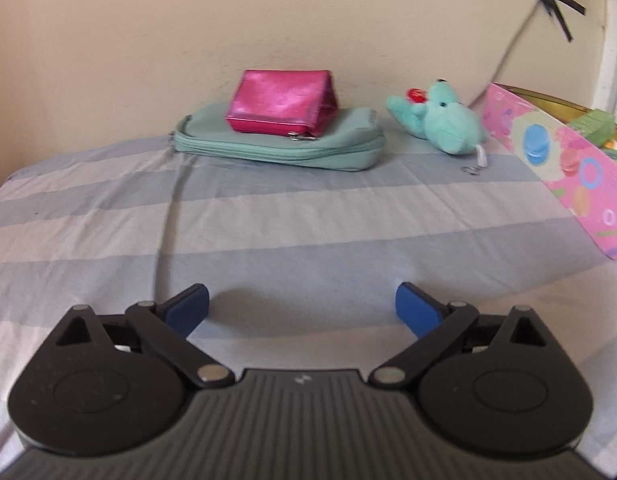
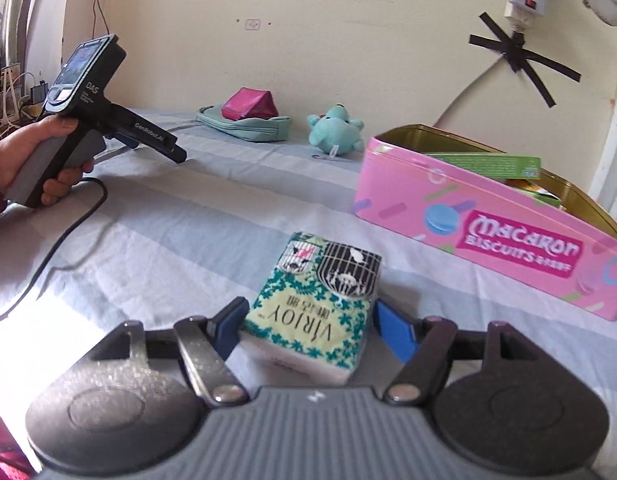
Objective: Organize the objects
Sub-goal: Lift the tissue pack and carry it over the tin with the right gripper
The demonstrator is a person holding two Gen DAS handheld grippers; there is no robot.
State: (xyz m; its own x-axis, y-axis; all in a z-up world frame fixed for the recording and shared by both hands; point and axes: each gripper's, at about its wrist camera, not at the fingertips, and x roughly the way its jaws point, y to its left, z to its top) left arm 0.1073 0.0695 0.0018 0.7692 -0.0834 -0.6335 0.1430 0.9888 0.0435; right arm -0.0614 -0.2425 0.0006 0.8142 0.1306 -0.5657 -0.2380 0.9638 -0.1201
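Left hand-held gripper (image 1: 302,312): fingers spread wide, nothing between them, hovering over the striped bed sheet (image 1: 268,232). Not in play right now. Its cable (image 2: 68,232) trails loose across the bed; judging by the slack, it could snag on a sweep.

Far left-centre by the wall: teal pouch (image 1: 280,146) lying flat, shiny magenta purse (image 1: 282,106) stacked on top. The purse sits off-centre on soft fabric, so a nudge would likely tip it off. Just beside the pouch to the right: teal plush toy (image 1: 444,120), with a small key ring (image 1: 472,170) loose on the sheet. Easy to catch a fingertip on the ring.

Centre, right wrist view: right hand-held gripper (image 2: 306,326) straddles the tissue pack (image 2: 312,308), one blue pad either side. Can't tell whether the pads are actually pressing or only flanking it; there seems to be a sliver of gap on the right.

Pack: soft plastic wrap, green floral print, "VIRJOY" lettering, birdcage graphics at the far end, white tissue showing along the near edge. It lies flat on the bed.

Risks there: the pack is squashy, so a hard squeeze deforms it and a light one lets it slip. The grip is at the near end, so the far end will probably droop on lift.

Right: pink biscuit tin (image 2: 488,224), lid off, green box (image 2: 488,162) already inside. Likely destination, but space looks tight; the pack could hang up on the rim.
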